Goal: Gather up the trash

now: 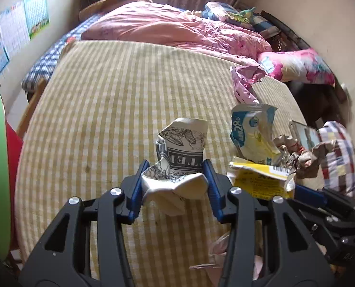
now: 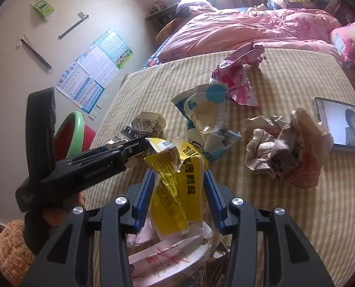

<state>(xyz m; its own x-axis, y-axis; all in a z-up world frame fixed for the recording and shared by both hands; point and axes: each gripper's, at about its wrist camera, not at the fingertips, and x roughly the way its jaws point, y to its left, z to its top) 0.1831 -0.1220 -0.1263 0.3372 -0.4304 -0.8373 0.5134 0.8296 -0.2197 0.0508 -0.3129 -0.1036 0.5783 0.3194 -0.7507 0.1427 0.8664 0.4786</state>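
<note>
The left gripper has its blue pads on either side of a crumpled black-and-white printed carton, gripping its creased lower part; the carton stands on the striped yellow bedcover. The right gripper is clamped on a yellow wrapper, which sits just above a heap of white packaging beneath the jaws. Judgement: the left grasp catches only the carton's lower folds, so a firm squeeze before lifting, then a straight rise, should keep it from slipping; the two grippers sit close together, so one should clear before the other swings. Remaining litter lies near: a blue-and-white pouch, a pink wrapper and brown crumpled paper, the last just beside a phone with its screen lit, which is not trash. A green-rimmed red bin stands off the bed's left edge, the likely destination. Beyond lie a pink quilt, pillows, wall charts and a bright curtained window.
</note>
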